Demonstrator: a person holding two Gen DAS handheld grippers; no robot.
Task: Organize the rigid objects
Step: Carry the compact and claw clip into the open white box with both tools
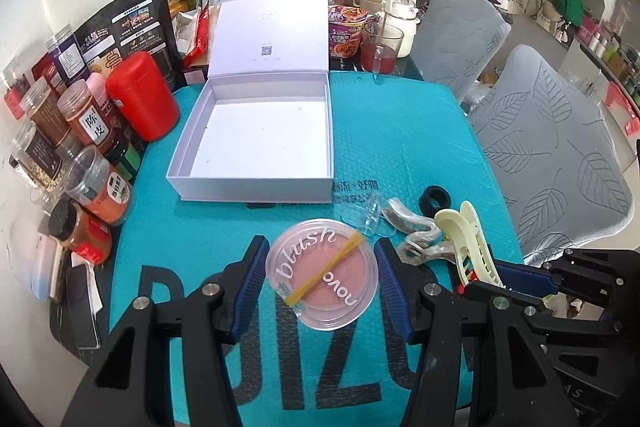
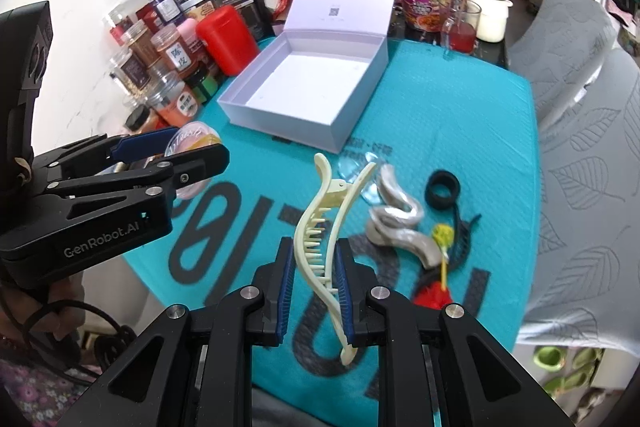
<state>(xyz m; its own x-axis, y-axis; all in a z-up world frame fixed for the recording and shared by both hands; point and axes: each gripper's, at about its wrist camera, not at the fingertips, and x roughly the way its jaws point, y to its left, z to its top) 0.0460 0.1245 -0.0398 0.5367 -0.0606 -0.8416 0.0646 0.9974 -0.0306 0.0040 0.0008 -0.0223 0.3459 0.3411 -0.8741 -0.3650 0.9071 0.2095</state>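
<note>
Two grippers work here, each with something between its jaws, and both face one open white box (image 1: pixel 256 131) that lies ahead of them on the teal surface (image 1: pixel 400 131). The box sits with its lid (image 1: pixel 272 19) propped upright at the far side, so its floor is bare and reachable from the near side; that looks like the intended home for the loose things.

The left gripper (image 1: pixel 322 277) has its jaws set on either side of a round blush compact (image 1: pixel 322 273), the blue pads touching or all but touching its rim; I judge it gripped across its width, and from the right wrist view it seems lifted off the surface. Its clear lid faces up, the lettering readable, and a yellow rubber band (image 1: pixel 324 273) crosses it slantwise. Being round, it has no long axis to speak of.

The right gripper (image 2: pixel 316 287) is closed on a cream hair clip (image 2: pixel 320 235), pinched near its lower half. The clip's long axis runs forward along the jaws, its beak end pointing away toward the box, its tail curling back between the pads, teeth turned leftward.

Just right of those jaws lie a silver wavy clip (image 2: pixel 396 223), a black ring (image 2: pixel 442 193), and a clear small piece (image 2: pixel 356 167), not yet gathered.
</note>
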